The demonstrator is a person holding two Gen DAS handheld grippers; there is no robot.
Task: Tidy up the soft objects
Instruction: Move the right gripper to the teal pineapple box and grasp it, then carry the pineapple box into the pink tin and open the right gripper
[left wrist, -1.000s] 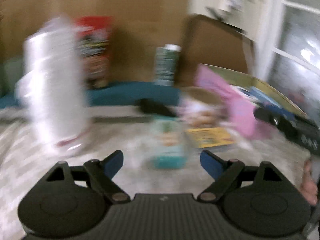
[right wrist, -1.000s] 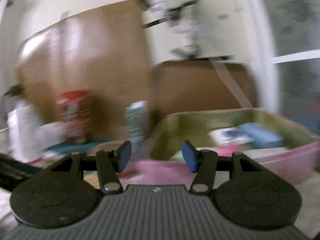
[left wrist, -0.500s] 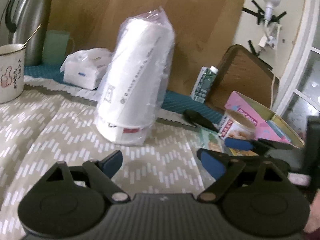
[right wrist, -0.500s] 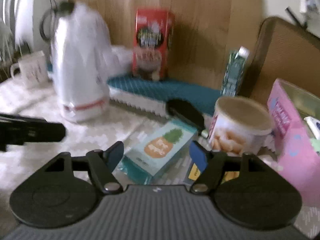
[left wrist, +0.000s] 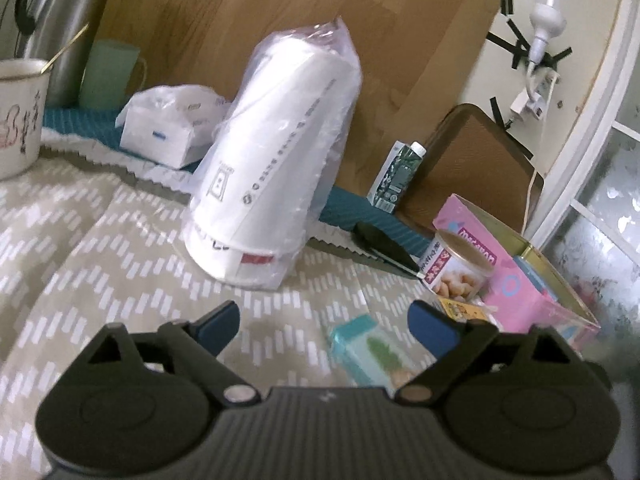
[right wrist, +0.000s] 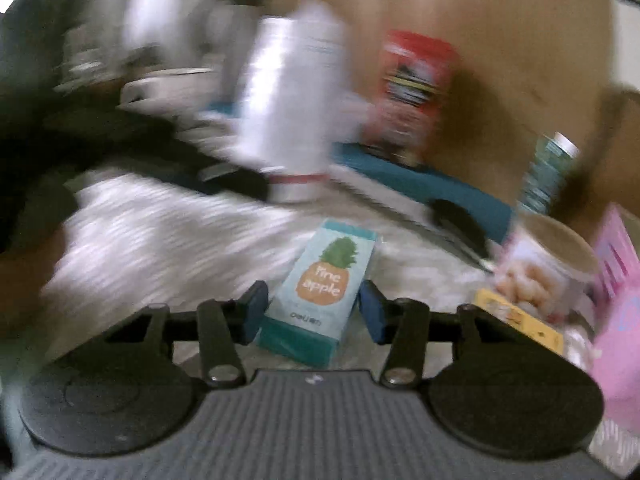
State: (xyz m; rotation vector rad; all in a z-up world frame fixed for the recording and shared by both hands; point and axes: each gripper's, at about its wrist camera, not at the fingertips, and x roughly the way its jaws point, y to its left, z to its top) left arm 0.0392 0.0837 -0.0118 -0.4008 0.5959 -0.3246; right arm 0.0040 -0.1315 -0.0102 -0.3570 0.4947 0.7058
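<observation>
Patterned beige cloth (left wrist: 100, 264) covers the table under me. On it lies the pineapple pack (right wrist: 320, 292), flat, between the spread fingers of my right gripper (right wrist: 314, 312); the pads flank it, and blur hides whether they touch. My left gripper (left wrist: 326, 322) hangs open and empty, the same pack (left wrist: 368, 354) at its 5 o'clock. At 12 o'clock stands the bagged stack of paper cups (left wrist: 272, 160); at 2 o'clock, the snack tub (left wrist: 456, 268) beside the pink box (left wrist: 516, 280).
</observation>
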